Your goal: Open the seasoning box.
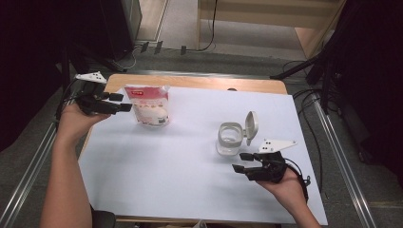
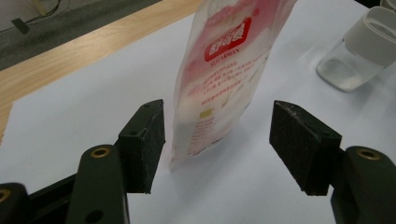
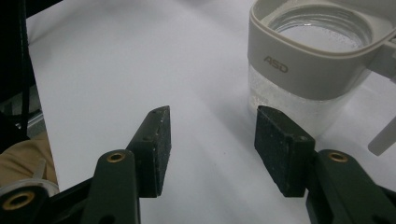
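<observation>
Pouch (image 1: 149, 105), red and white, stands upright on the white sheet (image 1: 180, 171), well to the left of the jar (image 1: 229, 138). Left gripper (image 1: 124, 102) sits just left of the pouch, its jaws spread apart with the pouch's edge between them, neither pad pressing. Right gripper (image 1: 241, 161) hovers just in front of the jar, jaws apart and holding nothing. The jar's lid (image 1: 251, 127) stands flipped open.
</observation>
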`<state>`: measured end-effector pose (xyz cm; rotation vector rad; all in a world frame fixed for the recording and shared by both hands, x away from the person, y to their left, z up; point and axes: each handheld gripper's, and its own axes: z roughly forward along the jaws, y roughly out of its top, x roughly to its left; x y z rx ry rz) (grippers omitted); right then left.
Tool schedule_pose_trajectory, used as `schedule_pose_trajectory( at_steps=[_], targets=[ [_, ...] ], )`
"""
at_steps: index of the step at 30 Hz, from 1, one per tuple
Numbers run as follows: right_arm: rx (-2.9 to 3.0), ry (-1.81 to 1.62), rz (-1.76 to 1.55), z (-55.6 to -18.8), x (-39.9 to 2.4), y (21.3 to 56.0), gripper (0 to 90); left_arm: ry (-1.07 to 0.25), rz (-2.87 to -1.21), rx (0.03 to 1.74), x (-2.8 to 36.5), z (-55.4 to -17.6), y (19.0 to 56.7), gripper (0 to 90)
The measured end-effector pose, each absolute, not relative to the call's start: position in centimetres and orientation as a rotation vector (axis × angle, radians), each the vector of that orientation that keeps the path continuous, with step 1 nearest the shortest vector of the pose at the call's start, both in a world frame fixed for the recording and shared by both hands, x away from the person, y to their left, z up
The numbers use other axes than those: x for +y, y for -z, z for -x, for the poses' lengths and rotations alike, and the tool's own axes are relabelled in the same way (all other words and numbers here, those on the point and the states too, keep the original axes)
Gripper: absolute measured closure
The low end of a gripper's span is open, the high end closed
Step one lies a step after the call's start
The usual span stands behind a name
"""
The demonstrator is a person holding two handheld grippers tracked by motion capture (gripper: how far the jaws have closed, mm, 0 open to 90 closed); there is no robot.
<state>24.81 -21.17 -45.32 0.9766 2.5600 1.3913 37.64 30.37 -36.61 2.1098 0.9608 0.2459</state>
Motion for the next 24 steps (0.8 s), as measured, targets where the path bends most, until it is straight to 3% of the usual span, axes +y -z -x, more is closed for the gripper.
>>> schedule_pose_trajectory(
  at_steps=[15,24],
  targets=[
    [2.563,-1.352,-0.975,-24.7,-21.5,45.6,46.8,-0.178,-2.116,0.926,28.2,-40.3,38.0,36.4],
    [2.568,-1.347,-0.974,-24.7,-21.3,45.7,46.8,-0.204,-2.128,0.922,27.2,-40.5,38.0,42.1]
  ],
)
